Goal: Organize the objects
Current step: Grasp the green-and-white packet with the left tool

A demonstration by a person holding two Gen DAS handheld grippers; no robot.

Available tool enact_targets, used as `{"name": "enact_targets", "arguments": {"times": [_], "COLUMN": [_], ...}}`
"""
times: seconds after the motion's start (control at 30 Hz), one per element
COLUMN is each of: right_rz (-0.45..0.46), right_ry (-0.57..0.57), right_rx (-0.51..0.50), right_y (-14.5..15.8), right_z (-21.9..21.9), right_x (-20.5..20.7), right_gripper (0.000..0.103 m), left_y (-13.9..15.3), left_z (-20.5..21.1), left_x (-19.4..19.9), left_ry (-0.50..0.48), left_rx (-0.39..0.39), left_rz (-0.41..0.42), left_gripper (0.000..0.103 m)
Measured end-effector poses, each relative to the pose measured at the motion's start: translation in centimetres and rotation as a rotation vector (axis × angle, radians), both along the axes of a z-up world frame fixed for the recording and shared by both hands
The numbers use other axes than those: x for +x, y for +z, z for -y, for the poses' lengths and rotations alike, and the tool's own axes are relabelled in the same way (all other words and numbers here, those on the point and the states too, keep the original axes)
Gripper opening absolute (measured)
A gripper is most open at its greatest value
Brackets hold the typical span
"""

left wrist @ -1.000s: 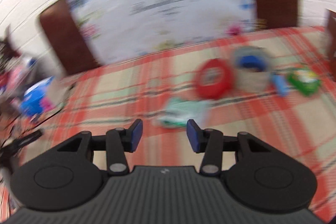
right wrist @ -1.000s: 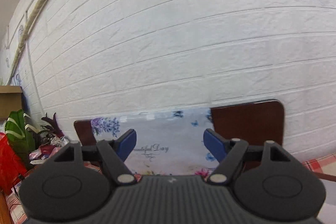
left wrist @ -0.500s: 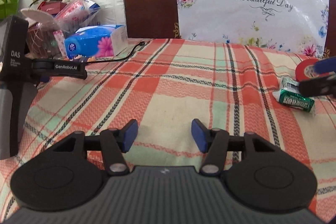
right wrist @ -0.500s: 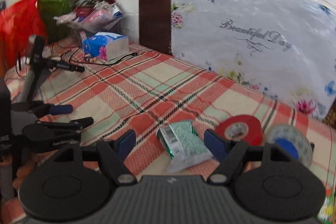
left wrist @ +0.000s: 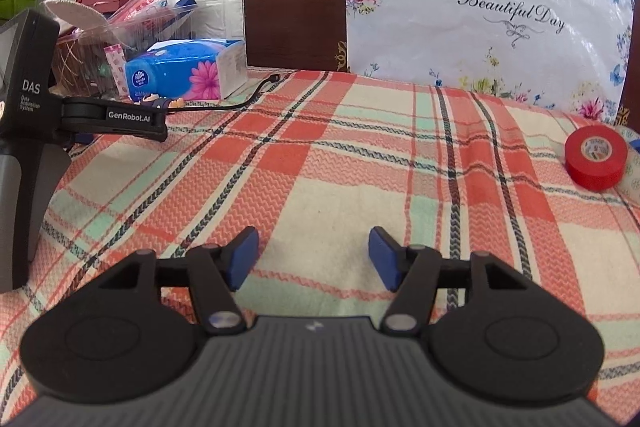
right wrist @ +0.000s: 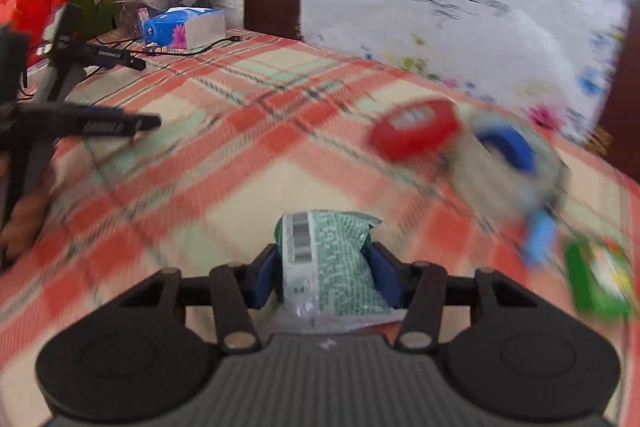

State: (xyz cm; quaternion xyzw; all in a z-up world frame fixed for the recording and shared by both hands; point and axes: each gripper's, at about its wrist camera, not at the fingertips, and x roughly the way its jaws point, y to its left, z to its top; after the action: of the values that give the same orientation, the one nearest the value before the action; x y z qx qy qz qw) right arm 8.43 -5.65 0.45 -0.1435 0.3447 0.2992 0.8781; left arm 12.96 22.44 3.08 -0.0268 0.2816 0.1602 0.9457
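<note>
We have our right gripper clenched on the green packet, its jaws pressing both sides of the wrapper while it rests low over the plaid table. Our left gripper hangs with jaws released and nothing between them, above bare cloth. Around the packet, the red tape roll lies at about one o'clock, the clear tape roll with the blue core touches it at two o'clock, and a small blue piece and a green box sit at three o'clock; motion blur hides their detail. In the left view the red tape roll sits at two o'clock near the frame edge. We judge the sorting barely begun: one item is gripped, none looks placed, and four remain loosely clustered. No bin or tray shows.
</note>
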Motion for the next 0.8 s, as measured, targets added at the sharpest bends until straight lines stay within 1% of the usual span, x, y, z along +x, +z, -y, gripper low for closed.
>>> {"name": "enact_targets", "arguments": {"times": [0.03, 0.1, 0.13, 0.17, 0.2, 0.23, 0.27, 0.33, 0.4, 0.43, 0.47, 0.5, 0.53, 0.57, 0.63, 0.73, 0.8], "right_rz": [0.001, 0.009, 0.007, -0.002, -0.011, -0.013, -0.001, 0.019, 0.035, 0.044, 0.055, 0.059, 0.061, 0.069, 0.088, 0.089, 0.054], "right_ry": [-0.049, -0.184, -0.248, -0.321, -0.366, -0.397, -0.412, -0.411, -0.382, -0.365, -0.356, -0.347, -0.338, -0.331, -0.318, -0.313, -0.3], "right_rx": [0.001, -0.012, -0.012, -0.003, 0.015, 0.041, 0.064, 0.085, 0.079, 0.072, 0.069, 0.07, 0.075, 0.077, 0.075, 0.065, 0.062], "right_y": [0.1, 0.2, 0.2, 0.1, 0.5, 0.8, 1.1, 1.4, 1.5, 1.6, 1.6, 1.5, 1.4, 1.3, 1.2, 1.0, 0.4], "right_z": [2.3, 6.4, 8.5, 10.7, 12.3, 13.8, 14.9, 16.1, 16.2, 16.1, 16.0, 15.9, 16.0, 16.0, 16.2, 16.3, 16.4], "right_x": [-1.2, -3.0, -3.6, -4.3, -5.0, -5.9, -6.7, -8.2, -9.0, -9.4, -9.7, -9.8, -9.9, -10.0, -10.1, -9.4, -8.2], "right_gripper": [0.049, 0.05, 0.051, 0.057, 0.061, 0.071, 0.072, 0.073, 0.075, 0.078, 0.078, 0.078, 0.078, 0.078, 0.078, 0.078, 0.08], "left_y": [0.0, 0.2, 0.6, 1.0, 1.6, 2.2, 2.8, 3.6, 4.0, 4.1, 4.1, 3.9, 3.7, 3.4, 2.7, 2.2, 2.2], "left_z": [0.3, 1.2, 2.0, 2.8, 3.8, 5.4, 7.7, 13.1, 18.3, 21.0, 23.5, 25.7, 27.6, 29.0, 30.4, 31.3, 32.1], "left_x": [0.1, 0.2, 0.2, 0.0, -0.2, -0.7, -1.2, -1.8, -2.1, -2.4, -2.6, -2.7, -2.8, -2.9, -2.4, -1.6, -1.2], "left_ry": [0.003, 0.015, 0.02, -0.002, -0.051, -0.122, -0.189, -0.341, -0.496, -0.569, -0.618, -0.651, -0.677, -0.695, -0.699, -0.672, -0.67], "left_rx": [0.017, 0.063, 0.068, 0.019, -0.067, -0.167, -0.226, -0.309, -0.405, -0.431, -0.424, -0.4, -0.381, -0.382, -0.415, -0.438, -0.444], "left_rz": [-0.009, -0.039, -0.058, -0.075, -0.08, -0.08, -0.087, -0.142, -0.21, -0.25, -0.29, -0.327, -0.358, -0.386, -0.442, -0.449, -0.455], "left_gripper": [0.064, 0.064, 0.062, 0.061, 0.061, 0.061, 0.061, 0.061, 0.061, 0.061, 0.061, 0.061, 0.061, 0.063, 0.063, 0.075, 0.076]}}
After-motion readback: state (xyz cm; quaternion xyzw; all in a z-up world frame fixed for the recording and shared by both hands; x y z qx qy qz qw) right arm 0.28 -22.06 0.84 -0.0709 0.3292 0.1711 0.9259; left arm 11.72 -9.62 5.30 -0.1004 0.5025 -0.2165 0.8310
